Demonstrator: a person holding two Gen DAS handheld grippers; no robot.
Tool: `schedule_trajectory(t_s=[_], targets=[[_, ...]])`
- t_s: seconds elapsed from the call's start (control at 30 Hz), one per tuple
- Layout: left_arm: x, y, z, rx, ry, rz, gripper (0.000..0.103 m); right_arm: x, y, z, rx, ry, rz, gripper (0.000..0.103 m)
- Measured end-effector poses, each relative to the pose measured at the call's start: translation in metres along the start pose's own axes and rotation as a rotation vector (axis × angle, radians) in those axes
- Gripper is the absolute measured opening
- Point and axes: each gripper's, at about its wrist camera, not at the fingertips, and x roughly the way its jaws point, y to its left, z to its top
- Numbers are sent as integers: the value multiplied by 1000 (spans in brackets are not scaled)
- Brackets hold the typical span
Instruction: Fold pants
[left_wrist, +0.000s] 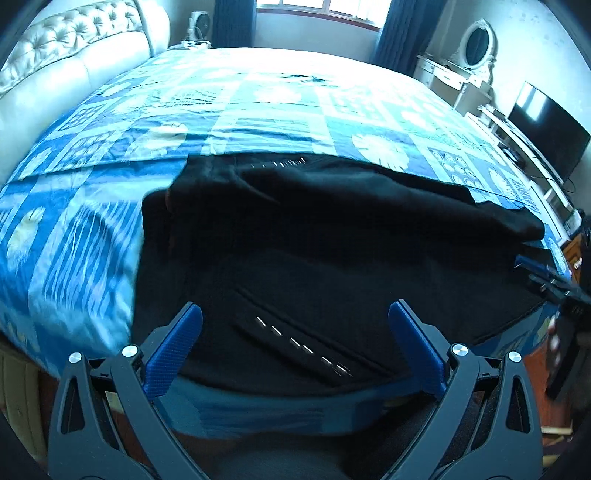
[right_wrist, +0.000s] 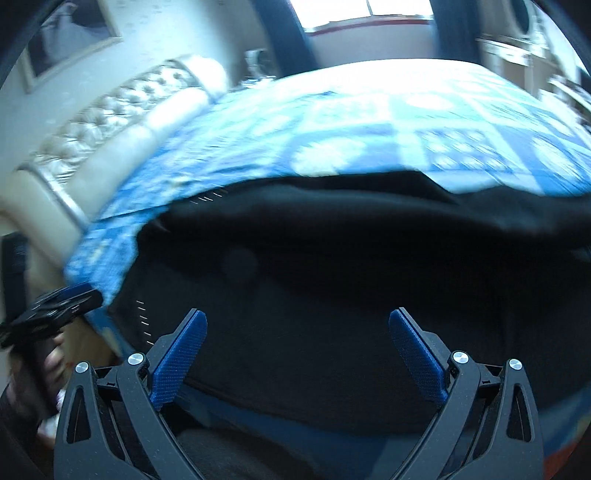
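While spread black across the near half of the patterned blue bedspread (left_wrist: 92, 236), pants (left_wrist: 332, 229) lie directly ahead of and beneath both claws, long axis running left to right along the near bed edge. At far left, tufted headboard (left_wrist: 74, 44) beyond the cloth's left margin. Left gripper (left_wrist: 295, 332): released, jaws wide apart, nothing between the blue pads (left_wrist: 173, 354), poised over the near hem beside a diagonal seam with a row of pale stitches (left_wrist: 303, 347). Seen from the right wrist view, that same left gripper sits at the left edge, held in a hand (right_wrist: 48, 365). Right gripper (right_wrist: 297, 339): likewise released, jaws spread, empty, over plain dark cloth further right. Upper layer already doubled over, judging from the raised fold across the middle. Each claw about equally near its own stretch of hem. No brand, label or legible writing anywhere; right wrist view blurred.
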Motion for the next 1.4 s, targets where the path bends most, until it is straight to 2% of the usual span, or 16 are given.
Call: schedule_trajectory(t_s=[0.2, 0.4, 0.6, 0.67, 0.77, 0.8, 0.83, 0.87, 0.9, 0.93, 0.97, 1.0, 1.03, 1.1, 1.2, 1.4], targets=[[35, 79, 64, -46, 14, -26, 101, 28, -23, 77, -119, 30, 43, 99], [106, 144, 123, -51, 68, -38, 101, 87, -62, 128, -105, 143, 52, 99], [168, 158, 146, 6, 167, -67, 101, 140, -86, 141, -141, 278, 23, 98], [183, 158, 150, 25, 197, -80, 97, 151, -90, 142, -159, 306, 25, 98], [193, 154, 154, 54, 200, -76, 95, 165, -92, 141, -183, 357, 58, 98], [193, 152, 155, 62, 195, -76, 90, 169, -90, 140, -199, 374, 70, 95], [194, 150, 155, 67, 196, -78, 87, 171, -88, 139, -211, 385, 75, 86], [194, 149, 157, 75, 192, -73, 82, 174, -84, 137, -236, 406, 76, 75], [195, 148, 158, 78, 193, -78, 75, 174, -83, 136, -245, 414, 70, 49], [196, 146, 159, 84, 195, -88, 69, 175, -83, 136, -237, 423, 81, 41], [195, 143, 161, 97, 195, -103, 56, 176, -84, 136, -217, 434, 105, 35], [195, 140, 161, 106, 202, -119, 46, 176, -82, 135, -216, 442, 117, 22], [195, 138, 163, 113, 206, -119, 42, 175, -79, 134, -229, 443, 111, 16], [193, 131, 165, 130, 214, -119, 32, 175, -72, 135, -259, 433, 76, 11], [183, 127, 176, 119, 186, -98, 31, 166, -62, 144, -285, 379, 13, 9], [140, 135, 194, 18, 66, -166, 31, 125, -33, 162, -385, 195, -139, 8]])
